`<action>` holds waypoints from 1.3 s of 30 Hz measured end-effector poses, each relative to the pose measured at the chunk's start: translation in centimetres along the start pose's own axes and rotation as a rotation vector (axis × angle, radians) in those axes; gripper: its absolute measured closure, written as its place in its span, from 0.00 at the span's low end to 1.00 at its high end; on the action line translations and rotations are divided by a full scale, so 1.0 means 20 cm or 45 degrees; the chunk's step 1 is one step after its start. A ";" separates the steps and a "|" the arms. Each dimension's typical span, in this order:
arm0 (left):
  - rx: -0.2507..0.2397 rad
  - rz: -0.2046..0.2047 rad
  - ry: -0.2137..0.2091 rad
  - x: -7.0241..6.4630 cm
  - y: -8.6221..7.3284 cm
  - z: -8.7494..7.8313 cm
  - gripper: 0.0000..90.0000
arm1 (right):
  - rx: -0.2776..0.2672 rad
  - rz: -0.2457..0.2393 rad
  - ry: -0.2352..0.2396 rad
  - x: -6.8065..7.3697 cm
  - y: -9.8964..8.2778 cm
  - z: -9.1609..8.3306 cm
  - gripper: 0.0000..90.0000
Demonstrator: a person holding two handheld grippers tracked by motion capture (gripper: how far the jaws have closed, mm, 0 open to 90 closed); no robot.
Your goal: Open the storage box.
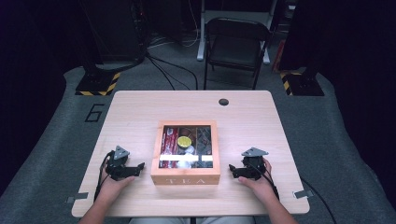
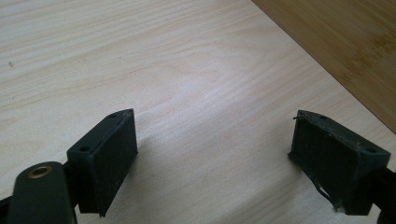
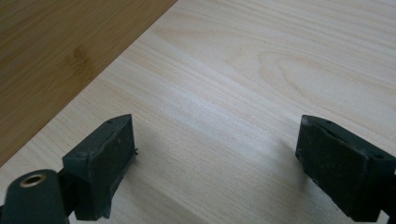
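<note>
With both sets of fingers released and empty, bring the left gripper (image 1: 138,166) and right gripper (image 1: 232,169) squarely inward along the bench (image 1: 135,112) toward the tea box (image 1: 185,178) at its centre, contacting both side walls evenly.

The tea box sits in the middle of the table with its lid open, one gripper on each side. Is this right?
Not quite: the tea box has its lid closed, as the high view shows. The left gripper and right gripper do flank it.
</note>
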State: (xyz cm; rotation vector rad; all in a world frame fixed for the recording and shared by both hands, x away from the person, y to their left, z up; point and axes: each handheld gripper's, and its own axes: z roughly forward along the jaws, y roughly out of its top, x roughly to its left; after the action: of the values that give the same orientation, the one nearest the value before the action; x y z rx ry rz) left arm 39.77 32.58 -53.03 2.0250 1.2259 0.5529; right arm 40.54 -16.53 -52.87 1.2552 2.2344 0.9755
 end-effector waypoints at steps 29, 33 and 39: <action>-0.001 -0.022 0.010 0.00 0.00 0.00 0.18 | -0.018 0.017 -0.008 0.00 -0.01 -0.03 0.32; 0.006 -0.053 0.012 0.01 0.01 -0.02 0.26 | -0.001 0.001 0.011 0.00 0.00 -0.04 0.41; -0.008 -0.055 -0.007 0.01 0.03 -0.05 0.37 | 0.010 -0.027 0.021 0.01 0.02 -0.06 0.43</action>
State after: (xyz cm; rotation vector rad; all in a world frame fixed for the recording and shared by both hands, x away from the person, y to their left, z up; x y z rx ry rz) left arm 39.54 32.86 -51.93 1.9890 1.2606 0.5292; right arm 39.92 -16.69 -51.81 1.2286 2.2621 0.9734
